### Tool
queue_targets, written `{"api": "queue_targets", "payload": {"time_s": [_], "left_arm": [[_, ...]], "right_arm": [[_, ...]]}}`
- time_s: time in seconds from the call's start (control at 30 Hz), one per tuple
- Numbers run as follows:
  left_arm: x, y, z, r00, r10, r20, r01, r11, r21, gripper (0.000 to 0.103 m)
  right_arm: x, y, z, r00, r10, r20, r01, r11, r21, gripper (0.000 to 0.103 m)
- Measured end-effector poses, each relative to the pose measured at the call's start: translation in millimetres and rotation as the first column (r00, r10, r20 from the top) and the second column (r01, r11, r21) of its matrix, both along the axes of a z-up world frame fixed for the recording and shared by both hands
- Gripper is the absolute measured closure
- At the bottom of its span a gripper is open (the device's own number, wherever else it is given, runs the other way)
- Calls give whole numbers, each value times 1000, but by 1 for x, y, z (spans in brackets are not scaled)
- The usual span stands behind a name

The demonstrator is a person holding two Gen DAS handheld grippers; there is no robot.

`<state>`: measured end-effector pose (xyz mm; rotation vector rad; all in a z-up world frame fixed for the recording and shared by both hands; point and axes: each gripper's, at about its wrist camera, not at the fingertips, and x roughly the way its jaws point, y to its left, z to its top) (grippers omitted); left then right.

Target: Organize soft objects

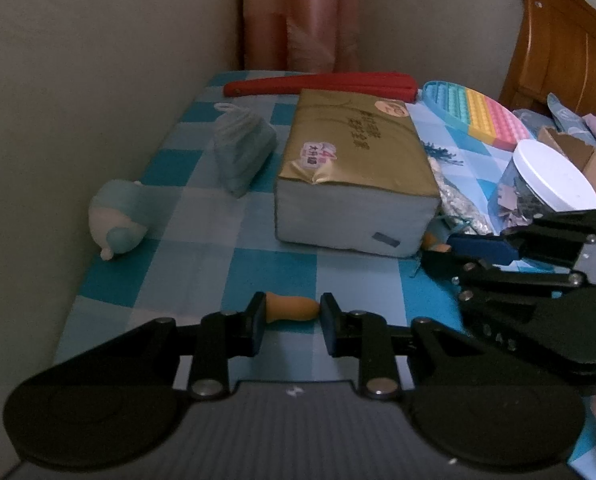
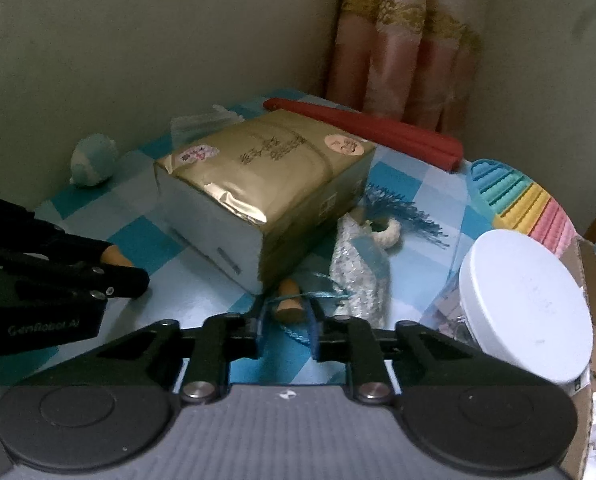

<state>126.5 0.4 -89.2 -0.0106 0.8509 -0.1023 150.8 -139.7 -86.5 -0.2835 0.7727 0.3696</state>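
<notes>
In the left wrist view my left gripper (image 1: pixel 292 316) is shut on a small orange soft piece (image 1: pixel 294 309), which lies crosswise between the pads just above the blue checked cloth (image 1: pixel 186 276). To the right, my right gripper (image 1: pixel 437 250) reaches in low beside the gold tissue pack (image 1: pixel 353 168). Seen from the right wrist, my right gripper (image 2: pixel 286 320) is shut on a second orange piece (image 2: pixel 288 306) with a blue cord around it. My left gripper (image 2: pixel 126 272) shows at the left edge with its orange piece (image 2: pixel 112 258). A pale teal plush (image 1: pixel 118 216) lies by the wall.
Folded teal mesh (image 1: pixel 242 148) and a red folded fan (image 1: pixel 317 82) lie behind the pack. A rainbow bubble mat (image 1: pixel 481 116), a white-lidded jar (image 2: pixel 525 304), sequinned fabric (image 2: pixel 357 276), a cardboard box (image 1: pixel 589 160) and a wooden headboard (image 1: pixel 561 40) crowd the right.
</notes>
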Motion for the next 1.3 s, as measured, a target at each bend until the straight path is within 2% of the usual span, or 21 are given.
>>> {"api": "queue_targets", "payload": {"time_s": [0.43, 0.87, 1.3], "left_arm": [[-4, 1, 3, 1000, 3, 6, -3, 1000, 3, 76], [-12, -3, 8, 1000, -22, 8, 22, 1000, 19, 76], [-37, -19, 23, 991, -134, -17, 135, 990, 51, 76]], "right_arm": [[-20, -4, 15, 1000, -1, 7, 1, 1000, 15, 87], [-49, -7, 23, 1000, 11, -25, -10, 999, 39, 87], [-88, -28, 34, 999, -19, -31, 20, 999, 35, 87]]}}
